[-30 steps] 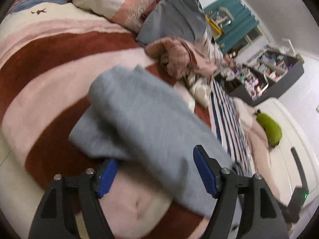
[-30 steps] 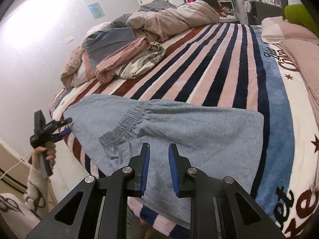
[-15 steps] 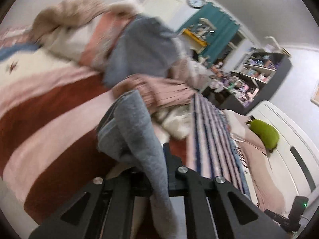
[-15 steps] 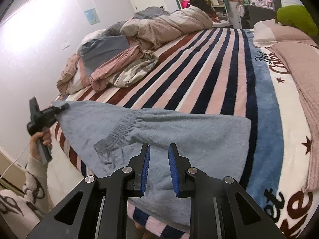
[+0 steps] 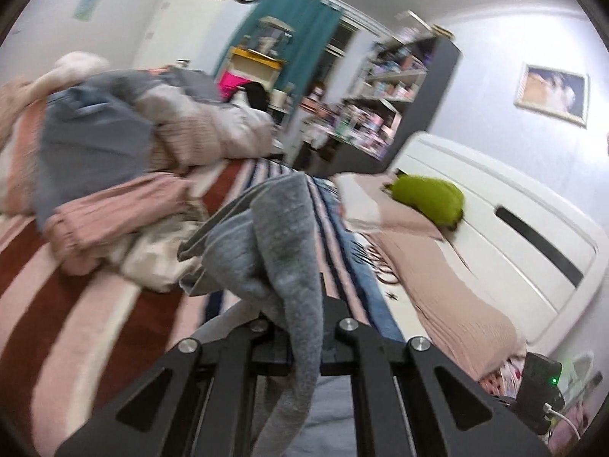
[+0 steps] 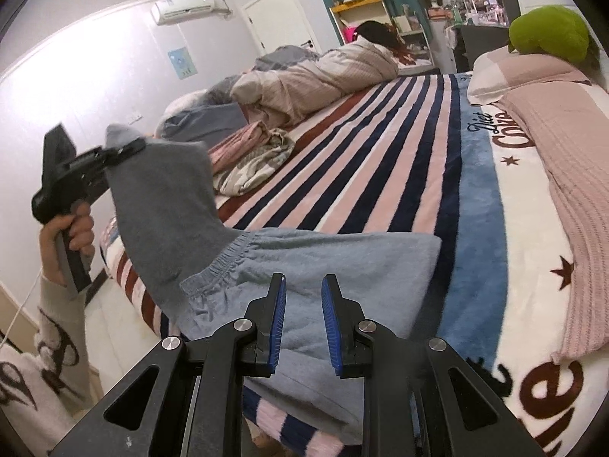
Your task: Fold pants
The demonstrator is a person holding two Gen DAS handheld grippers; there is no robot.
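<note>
The grey pants [image 6: 304,262] lie on the striped bed near its front edge, elastic waistband facing me. My left gripper [image 6: 125,146] is shut on one end of the pants and holds it raised high above the bed at the left. In the left wrist view the grey fabric [image 5: 281,236] bunches up between the closed fingers and hangs down over them. My right gripper [image 6: 302,297] hovers just above the flat part of the pants, its blue-padded fingers slightly apart and empty.
A pile of crumpled clothes [image 6: 251,152] and a bundled quilt [image 6: 316,72] lie at the bed's far left. A pink blanket [image 6: 563,152], pillow and green plush [image 6: 548,34] lie at the right. Shelves [image 5: 380,95] stand beyond the bed.
My left gripper closed on the end of the pants and lifted it up off the bed, swinging toward the headboard. The right gripper stayed over the pants, slightly apart.
</note>
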